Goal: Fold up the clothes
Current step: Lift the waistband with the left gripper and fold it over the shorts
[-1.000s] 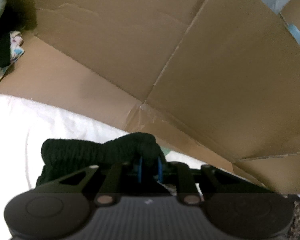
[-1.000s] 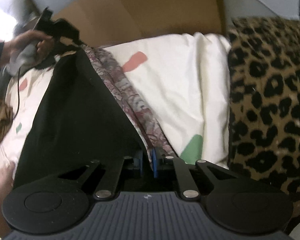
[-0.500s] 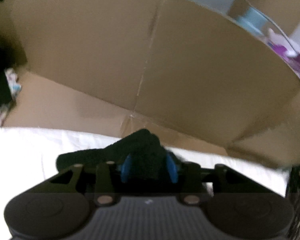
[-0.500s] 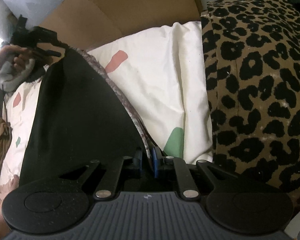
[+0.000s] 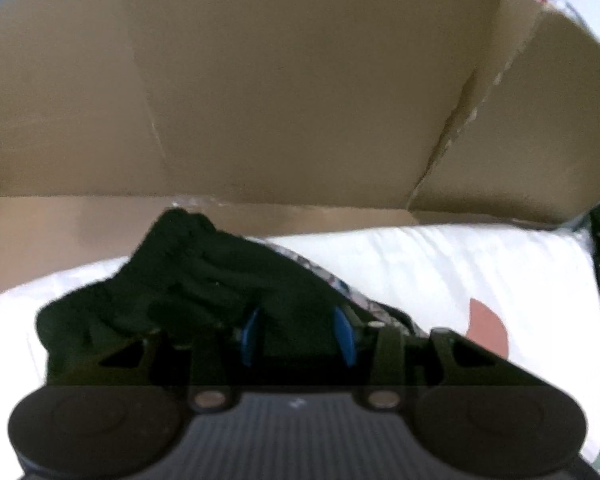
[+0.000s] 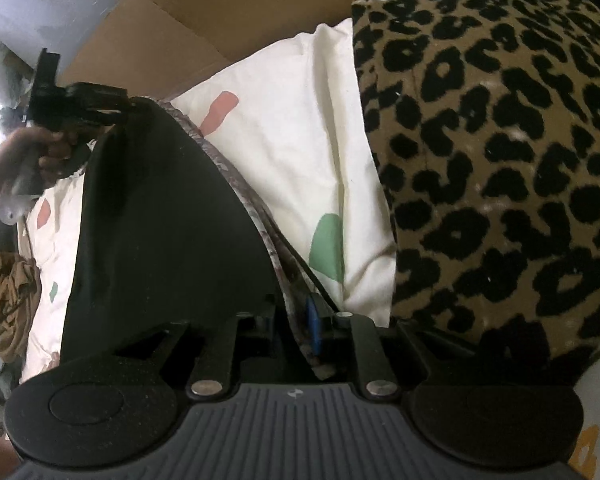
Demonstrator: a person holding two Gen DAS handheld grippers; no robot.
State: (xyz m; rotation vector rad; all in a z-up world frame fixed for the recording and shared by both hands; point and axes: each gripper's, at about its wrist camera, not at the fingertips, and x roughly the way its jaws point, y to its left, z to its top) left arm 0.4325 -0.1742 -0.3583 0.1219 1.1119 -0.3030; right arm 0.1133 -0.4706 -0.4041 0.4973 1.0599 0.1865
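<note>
Left claw (image 5: pixel 298 336) pointed steeply down over the bed, its blue pads (image 5: pixel 345 338) standing apart. The jaws had just been opening; the bunched corner of the black garment (image 5: pixel 188 280) lay between and ahead of them, loose, with neither pad pressing on it. In the right wrist view this claw (image 6: pixel 130 106) sat at the garment's far corner, gripped from below by the person's left hand (image 6: pixel 28 156), wrist low, tool roughly level in the picture.

Right claw (image 6: pixel 296 320) also angled downward at the near corner. Its jaws had just been opening as well. One blue pad (image 6: pixel 313 322) was visible with the garment's patterned edge (image 6: pixel 240 188) running in beside it; the other pad was hidden by black cloth. Cannot tell whether the pads gripped the fabric.

The garment (image 6: pixel 156 224) stretched between the two claws as a dark sloping panel, over a white sheet with coloured blotches (image 6: pixel 300 152). Leopard-print blanket (image 6: pixel 500 160) lay to the right of it. Cardboard panels (image 5: pixel 284 92) stood behind the bed. A brown crumpled cloth (image 6: pixel 12 292) lay at the left edge.
</note>
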